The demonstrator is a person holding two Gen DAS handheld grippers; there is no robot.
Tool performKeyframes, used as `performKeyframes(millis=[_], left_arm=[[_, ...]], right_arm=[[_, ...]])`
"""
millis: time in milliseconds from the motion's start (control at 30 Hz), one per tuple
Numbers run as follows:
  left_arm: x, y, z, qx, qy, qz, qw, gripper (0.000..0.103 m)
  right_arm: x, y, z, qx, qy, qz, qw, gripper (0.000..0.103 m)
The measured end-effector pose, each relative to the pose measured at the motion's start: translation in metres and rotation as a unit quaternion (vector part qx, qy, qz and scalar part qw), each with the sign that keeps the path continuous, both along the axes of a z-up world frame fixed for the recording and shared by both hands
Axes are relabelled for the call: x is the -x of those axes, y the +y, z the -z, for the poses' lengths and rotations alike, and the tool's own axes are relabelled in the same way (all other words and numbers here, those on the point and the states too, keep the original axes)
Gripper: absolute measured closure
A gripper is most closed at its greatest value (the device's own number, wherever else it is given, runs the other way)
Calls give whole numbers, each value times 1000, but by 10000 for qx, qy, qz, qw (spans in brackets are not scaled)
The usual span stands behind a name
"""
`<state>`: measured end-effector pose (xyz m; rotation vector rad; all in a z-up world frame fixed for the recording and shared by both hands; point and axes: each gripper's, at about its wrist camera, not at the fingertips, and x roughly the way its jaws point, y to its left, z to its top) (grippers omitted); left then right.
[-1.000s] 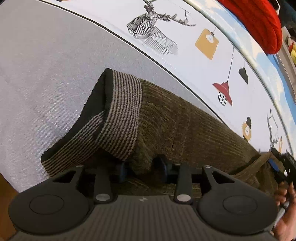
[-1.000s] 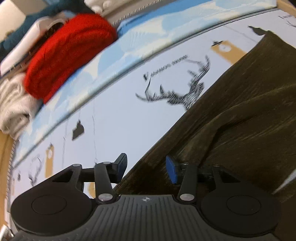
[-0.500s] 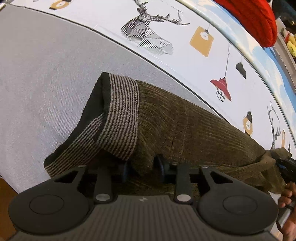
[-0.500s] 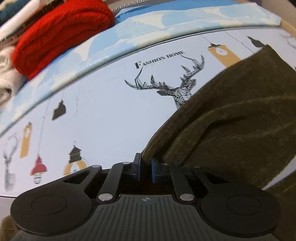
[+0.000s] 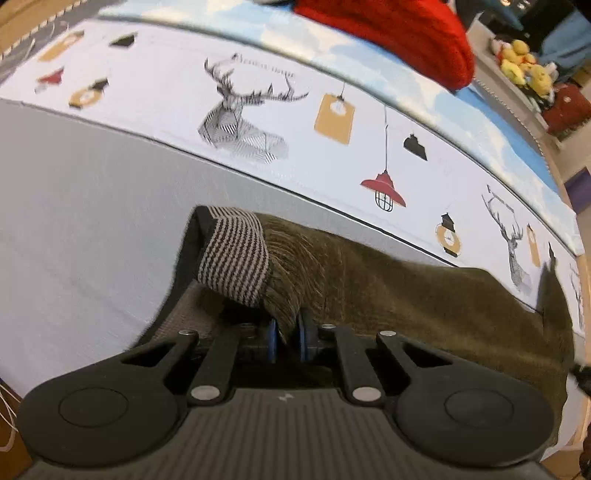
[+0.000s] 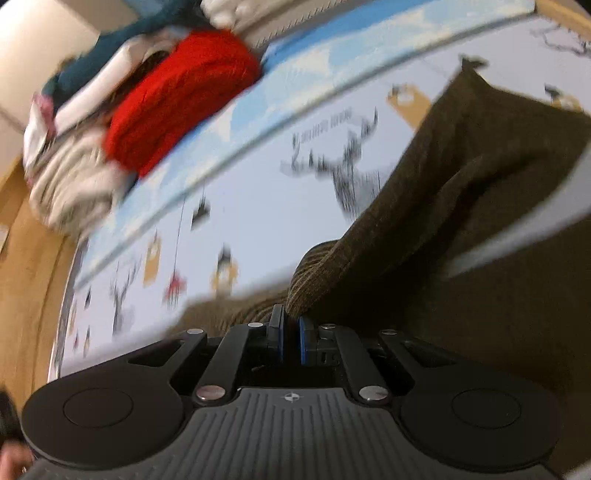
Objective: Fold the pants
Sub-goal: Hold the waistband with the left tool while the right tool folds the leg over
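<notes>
Olive-brown corduroy pants (image 5: 406, 295) lie across the bed, their striped elastic waistband (image 5: 236, 262) turned up at the left end. My left gripper (image 5: 286, 334) is closing on a pinch of the cloth just behind the waistband, and its blue pads press on the fabric. In the right wrist view the other end of the pants (image 6: 461, 166) is lifted and draped. There my right gripper (image 6: 290, 332) is shut on a rolled edge of the fabric. That view is blurred by motion.
The pants rest on a grey sheet (image 5: 74, 221) beside a white cover printed with deer and lamps (image 5: 155, 96). A red knit garment (image 5: 388, 33) and a pile of other clothes (image 6: 70, 184) lie at the far side. Plush toys (image 5: 521, 62) sit on a shelf beyond.
Both grippers went from open to shut on the pants. The left one has lifted the waistband end. The right one has swung sideways with its end, leaving that view blurred.
</notes>
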<state>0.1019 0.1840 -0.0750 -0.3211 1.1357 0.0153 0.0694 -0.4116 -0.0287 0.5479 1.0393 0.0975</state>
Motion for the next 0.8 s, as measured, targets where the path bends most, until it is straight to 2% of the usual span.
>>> performKeyframes(millis=[67, 133, 200, 267, 300, 333, 367, 433, 533, 633, 800], left_arm=[[4, 1, 5, -220, 170, 152, 9995, 91], [0, 1, 17, -408, 516, 233, 9976, 91], [-6, 1, 25, -343, 712, 235, 9966, 90], [-11, 3, 25, -270, 727, 122, 9969, 87], [-13, 5, 26, -171, 755, 27, 9970, 76], [-14, 6, 28, -52, 811, -63, 9967, 70], [-16, 7, 30, 42, 859, -127, 9962, 64], [-17, 4, 32, 59, 910, -170, 9957, 59], [-19, 0, 37, 11, 985, -219, 9949, 55], [-20, 2, 40, 4, 1059, -283, 9940, 55], [-23, 3, 45, -16, 1151, -363, 9927, 55]], right_arm=[[19, 1, 17, -54, 549, -497, 9972, 93], [29, 0, 31, -57, 934, -788, 9925, 92], [31, -11, 29, 135, 789, -754, 9939, 89], [27, -27, 19, 231, 452, -447, 9977, 89], [23, -35, 12, 377, 230, -246, 9987, 89], [19, -43, 5, 539, -10, 28, 9985, 86], [13, -50, 1, 582, -171, 307, 9977, 82], [-2, -59, 0, 597, -329, 688, 9953, 66], [-32, -57, 9, 870, -294, 871, 9920, 60], [-63, -44, 26, 1214, -27, 742, 9898, 60], [-97, -28, 46, 1954, 96, 450, 9796, 58]])
